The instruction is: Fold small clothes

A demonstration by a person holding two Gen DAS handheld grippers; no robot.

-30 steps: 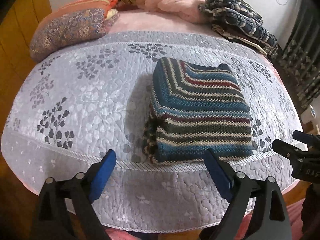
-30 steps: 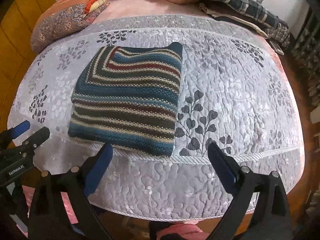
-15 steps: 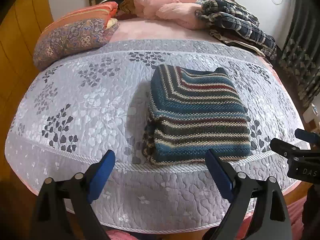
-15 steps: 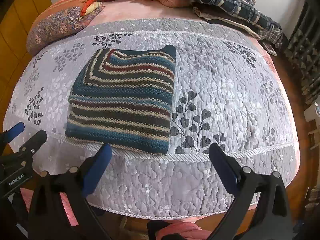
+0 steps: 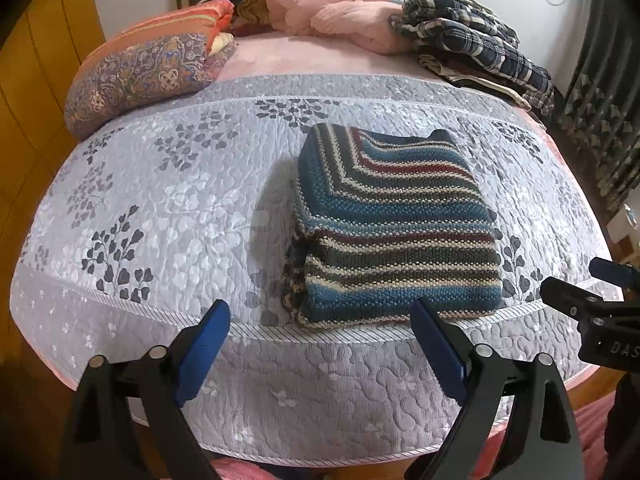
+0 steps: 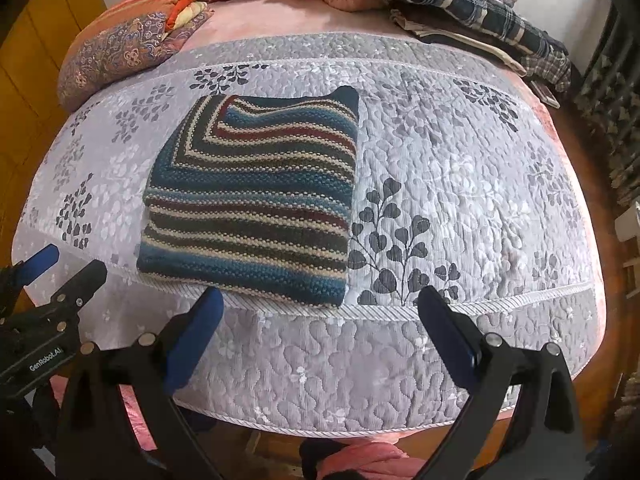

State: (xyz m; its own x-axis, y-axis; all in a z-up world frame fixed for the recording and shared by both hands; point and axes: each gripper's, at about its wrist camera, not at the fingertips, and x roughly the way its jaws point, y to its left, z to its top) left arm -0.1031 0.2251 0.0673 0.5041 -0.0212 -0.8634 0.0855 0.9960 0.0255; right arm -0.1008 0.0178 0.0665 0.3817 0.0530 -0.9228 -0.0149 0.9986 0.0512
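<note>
Nearest the cameras, the left gripper and the right gripper hang off the near edge of the bed, each with its blue-padded jaws spread wide and nothing between them. The right gripper also shows at the right margin of the left wrist view, the left gripper at the left margin of the right wrist view. Just beyond, the folded striped sweater lies flat on the grey quilted bedspread (leaf-patterned), its near hem along the bedspread's piped seam by the near edge; nothing lies between it and the grippers. Toward the far left corner rests a paisley pillow under an orange folded cloth. Along the far edge sit pink bedding and, toward the far right corner, plaid clothes. Compared with one second ago, both grippers have drawn back slightly, so more of the bed's far edge shows; the sweater has not shifted.
</note>
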